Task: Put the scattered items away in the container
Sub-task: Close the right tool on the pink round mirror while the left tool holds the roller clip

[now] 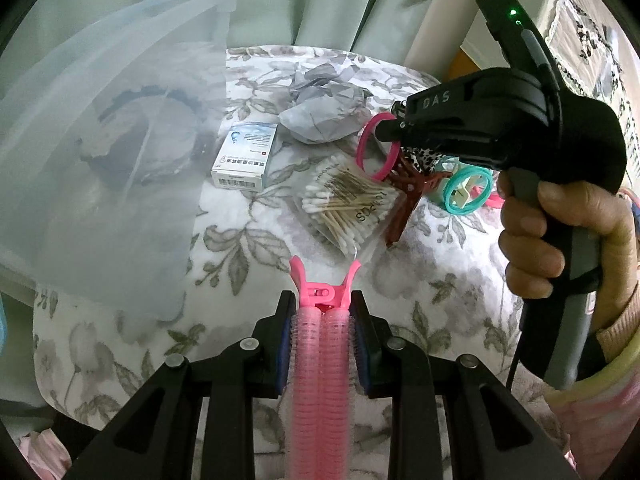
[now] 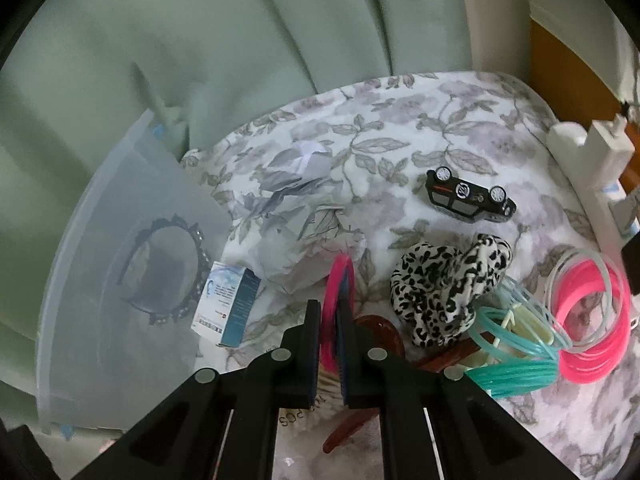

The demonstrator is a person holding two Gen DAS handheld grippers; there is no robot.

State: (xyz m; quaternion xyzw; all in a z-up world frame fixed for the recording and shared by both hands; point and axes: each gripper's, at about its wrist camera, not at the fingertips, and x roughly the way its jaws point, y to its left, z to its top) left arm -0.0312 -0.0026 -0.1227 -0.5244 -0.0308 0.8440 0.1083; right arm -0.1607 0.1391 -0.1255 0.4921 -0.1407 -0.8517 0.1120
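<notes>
My left gripper (image 1: pixel 322 312) is shut on a pink hair roller clip (image 1: pixel 320 360) held over the floral bedspread, right of the translucent plastic container (image 1: pixel 100 152). A dark headband (image 2: pixel 164 268) lies inside that container (image 2: pixel 100 320). In the right wrist view my right gripper (image 2: pixel 329 320) is shut on a pink bangle (image 2: pixel 338 292) standing on edge between the pads. The left wrist view shows that right gripper (image 1: pixel 390 130) at the pink bangle (image 1: pixel 370 148), above a bag of cotton swabs (image 1: pixel 346 204) and a brown hair claw (image 1: pixel 408 196).
Scattered on the bedspread: a small white-blue box (image 1: pixel 244 156), crumpled paper (image 1: pixel 324 116), a leopard scrunchie (image 2: pixel 448 284), a black toy car (image 2: pixel 468 196), teal bangles (image 2: pixel 516 348), pink and clear bangles (image 2: pixel 592 312). A hand (image 1: pixel 560 240) grips the right handle. Green curtain behind.
</notes>
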